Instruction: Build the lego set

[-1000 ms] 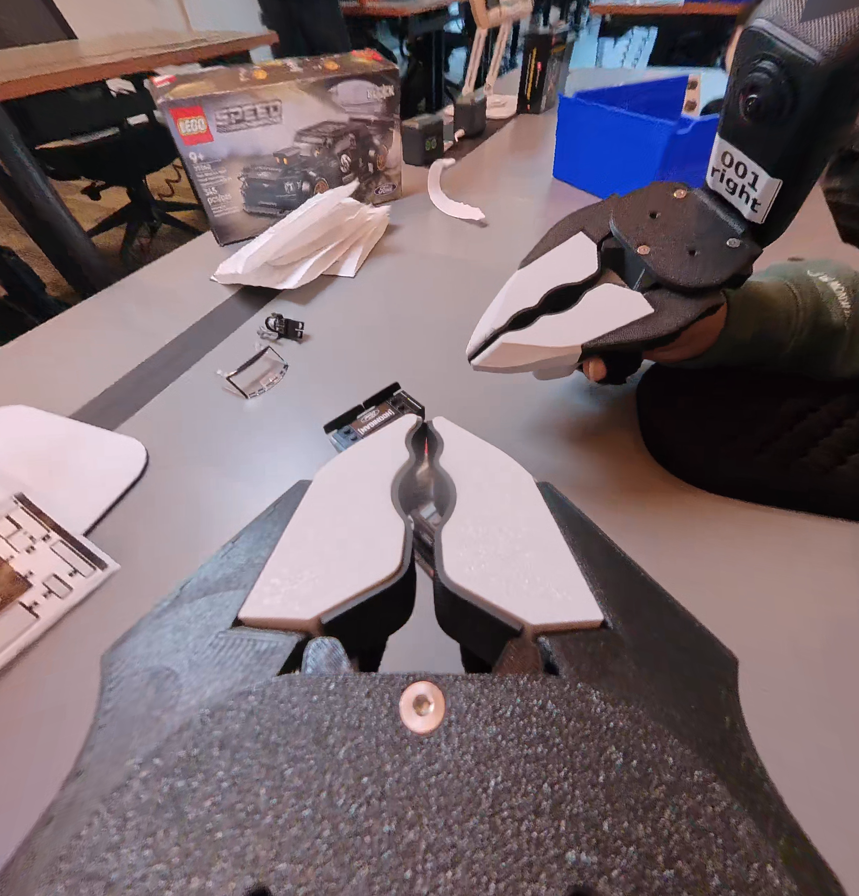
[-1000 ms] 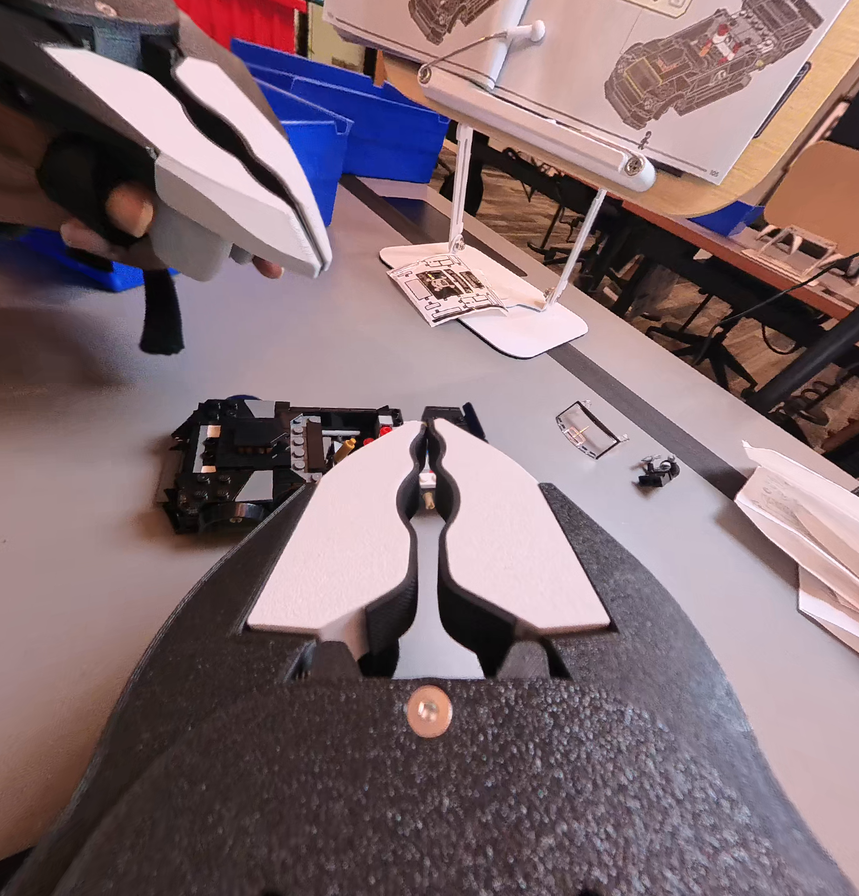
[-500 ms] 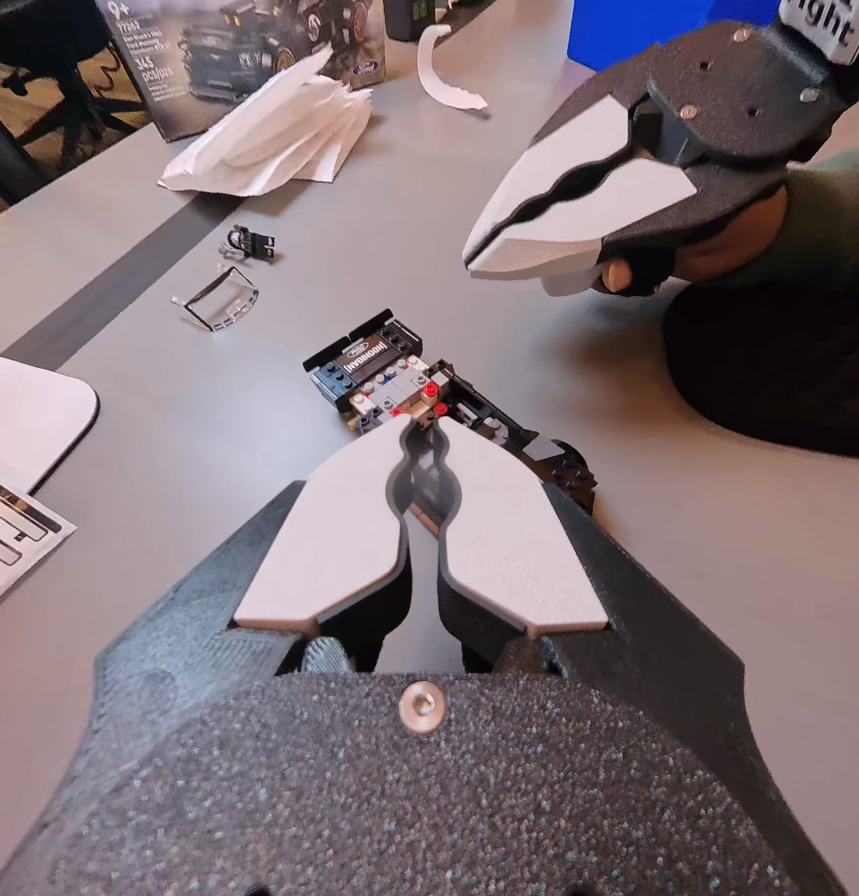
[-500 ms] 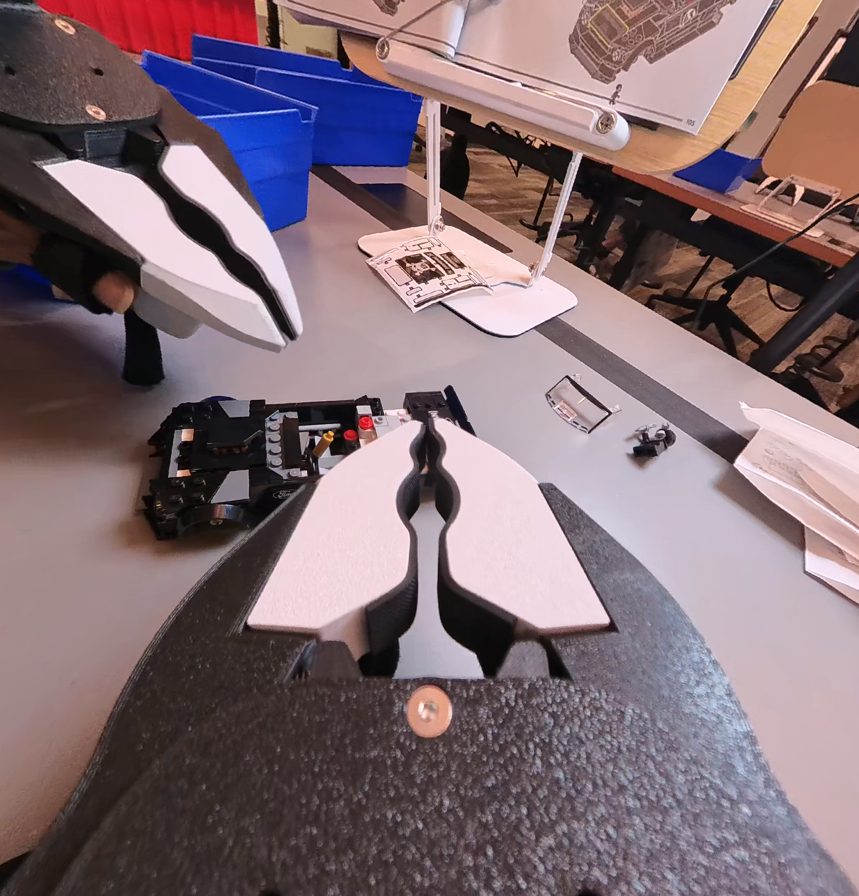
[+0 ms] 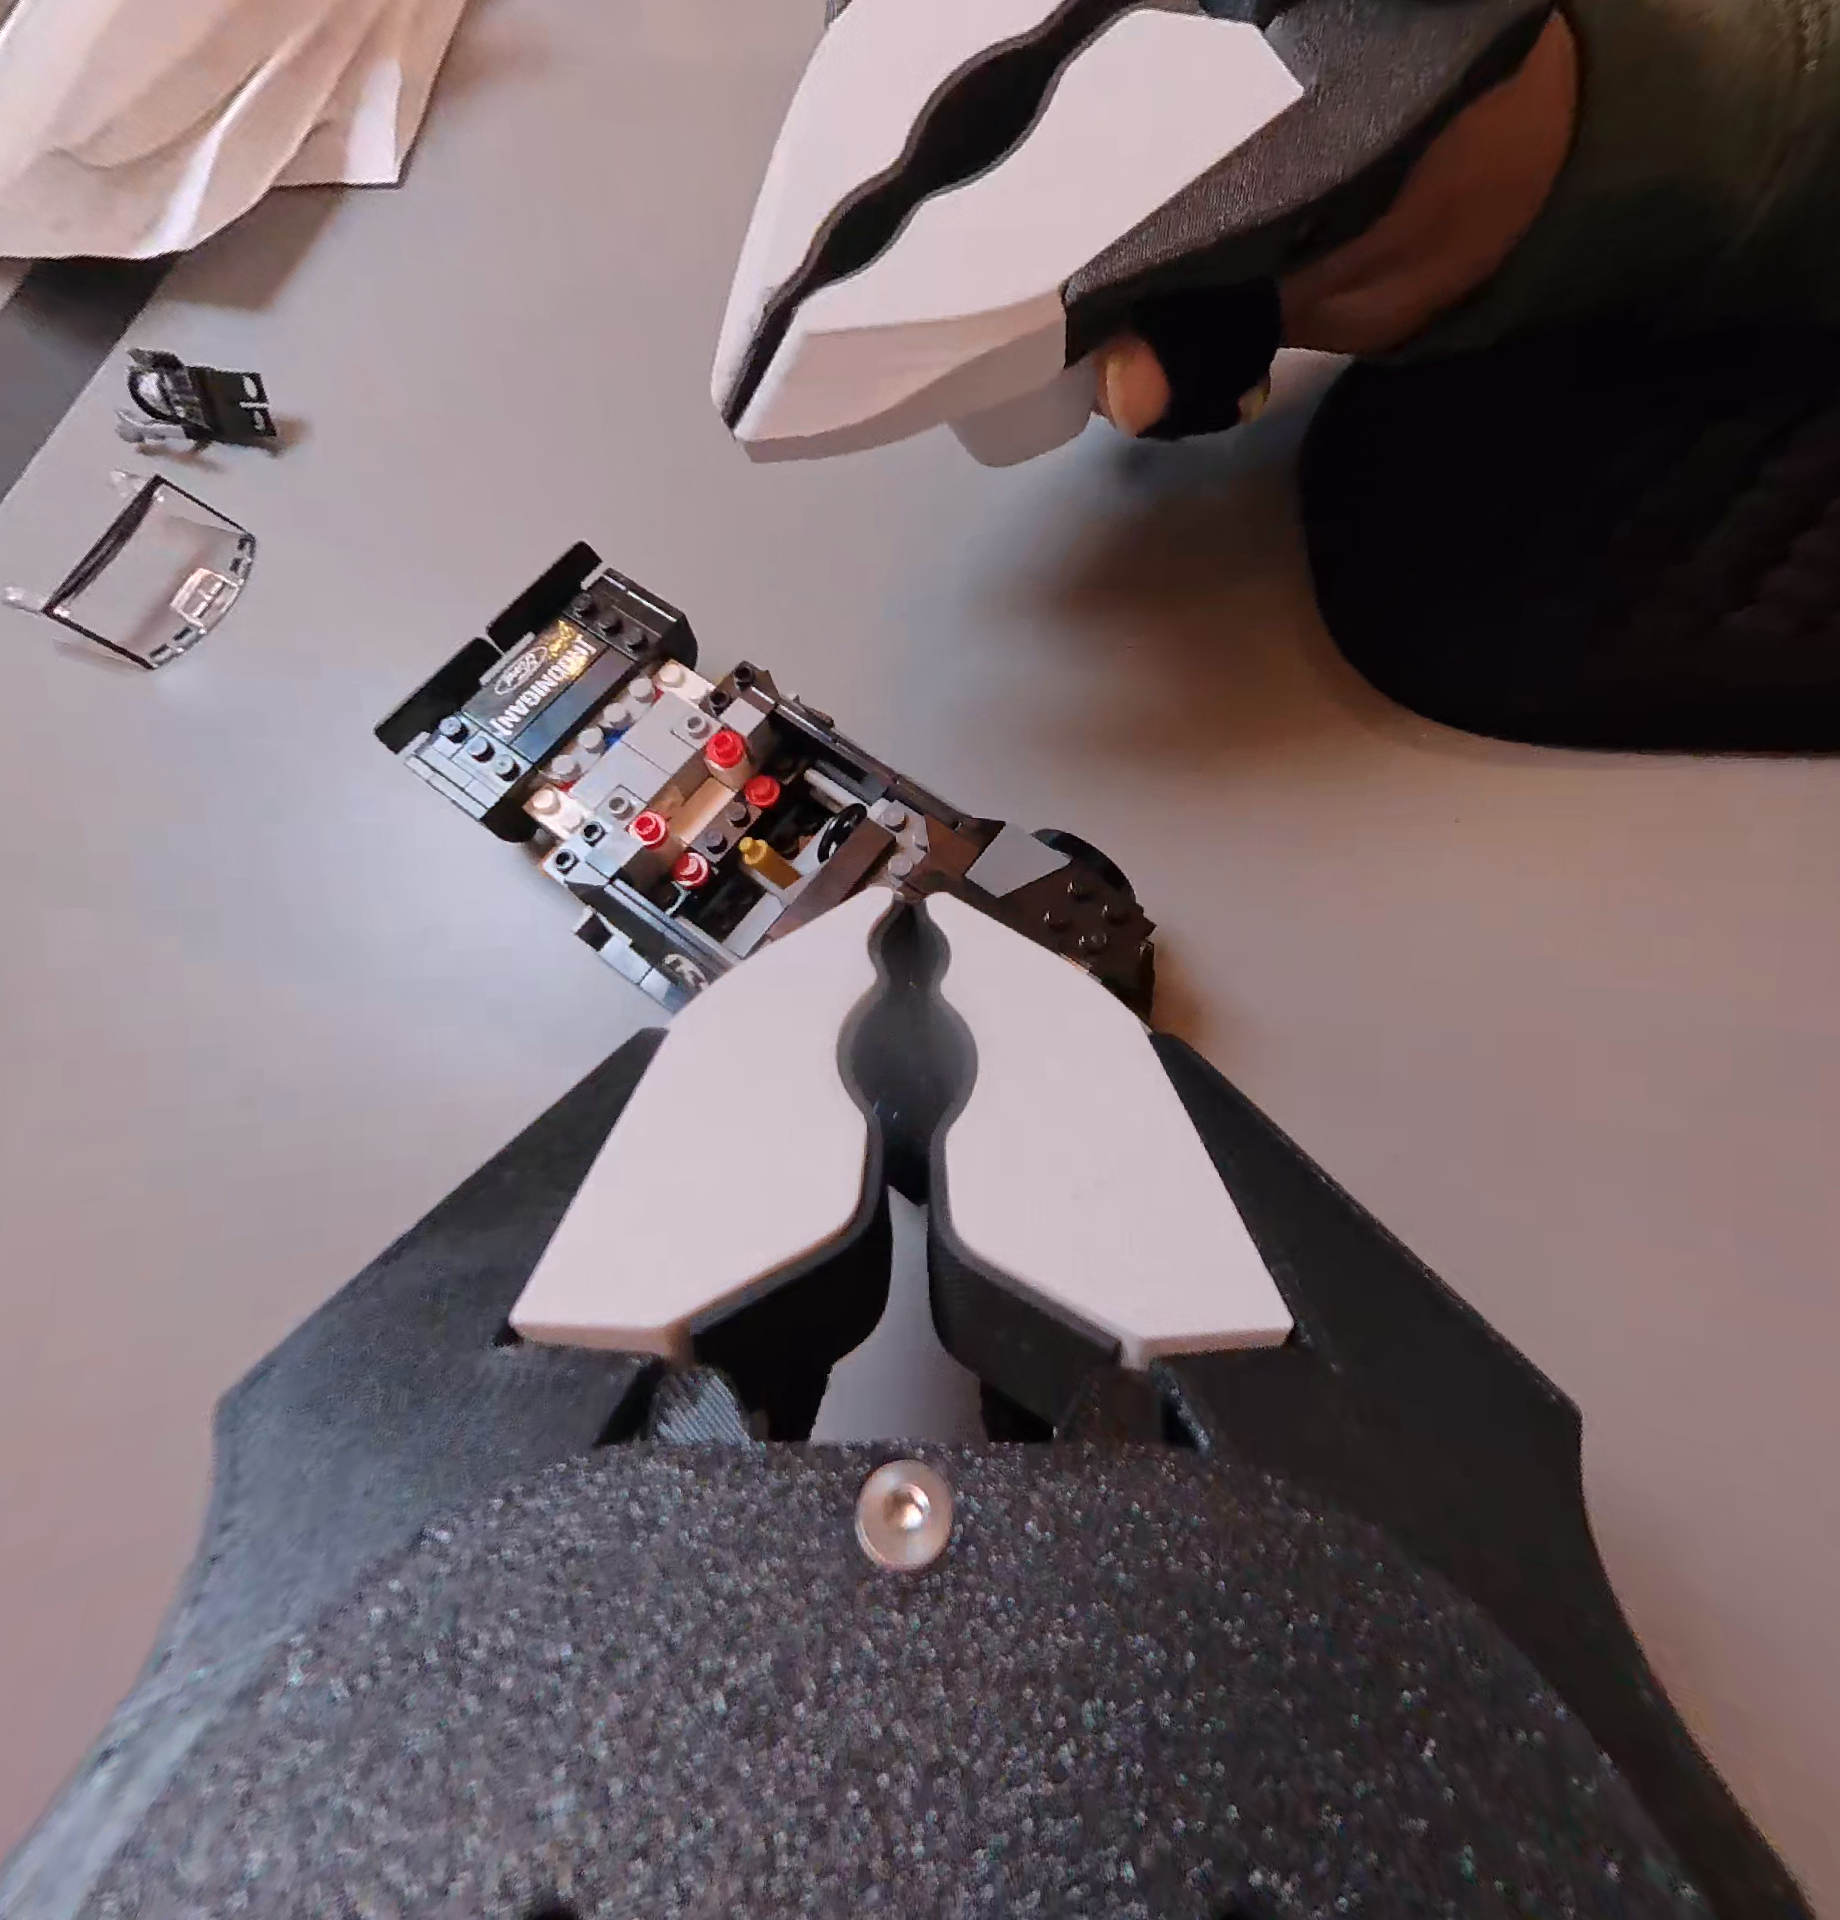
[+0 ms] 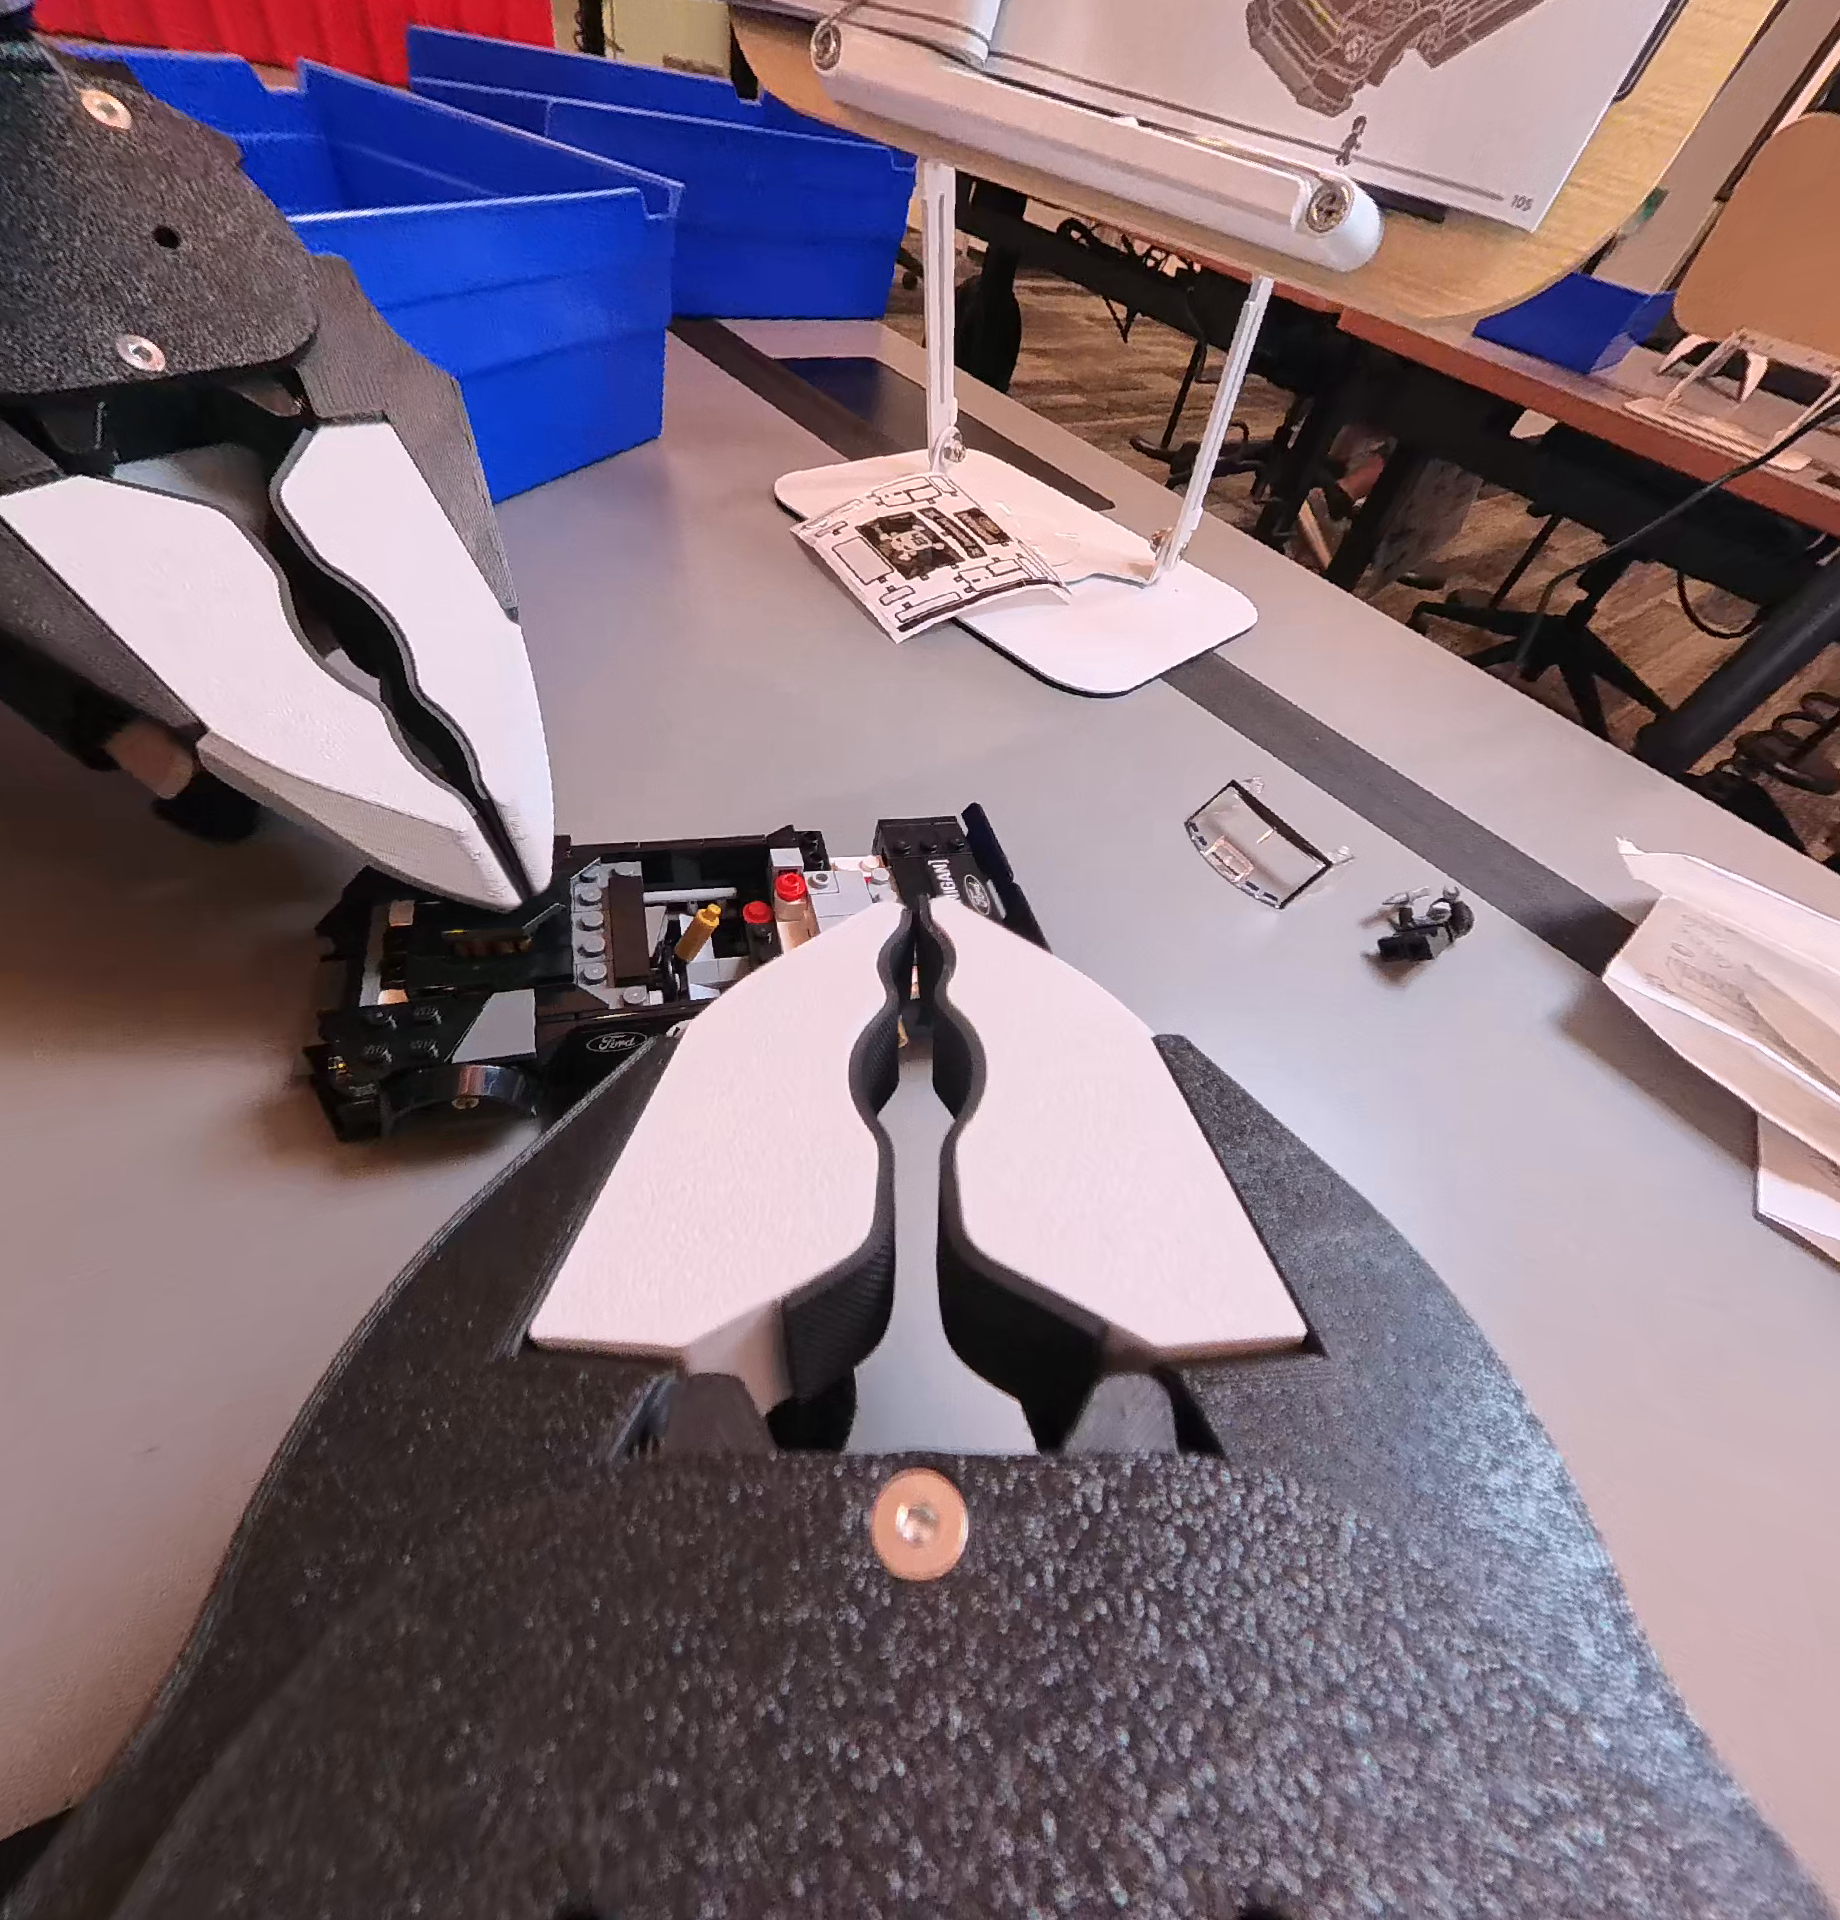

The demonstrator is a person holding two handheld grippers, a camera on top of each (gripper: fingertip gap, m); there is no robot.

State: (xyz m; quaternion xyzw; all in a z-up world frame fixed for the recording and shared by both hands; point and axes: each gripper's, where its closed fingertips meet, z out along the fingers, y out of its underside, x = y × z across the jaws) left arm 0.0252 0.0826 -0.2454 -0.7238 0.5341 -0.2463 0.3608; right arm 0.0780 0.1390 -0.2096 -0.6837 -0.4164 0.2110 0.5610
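A part-built black Lego car (image 5: 729, 800) lies on the grey table, also in the right wrist view (image 6: 583, 966). Its inside is uncovered and shows grey plates, red studs and a gold piece. My left gripper (image 5: 903, 906) is shut, and its tips touch the top of the car's front end (image 6: 526, 894). My right gripper (image 6: 916, 909) is shut and sits low over the car's rear end. In the left wrist view it (image 5: 734, 400) hangs beyond the car. I cannot tell whether anything is pinched in either one.
A clear windshield piece (image 6: 1264, 842) and a small black part (image 6: 1420, 925) lie right of the car. Beyond them are white paper bags (image 6: 1768, 1018), blue bins (image 6: 542, 260) and a white instruction stand (image 6: 1103, 613) with a sticker sheet (image 6: 937, 561). A black pad (image 5: 1622, 582) lies under the right hand. My right fingertips sit around 9 cm from my left ones.
My left gripper has come down and forward until its tips meet the car's front. My right gripper has sunk closer over the car's rear. Both stay shut.
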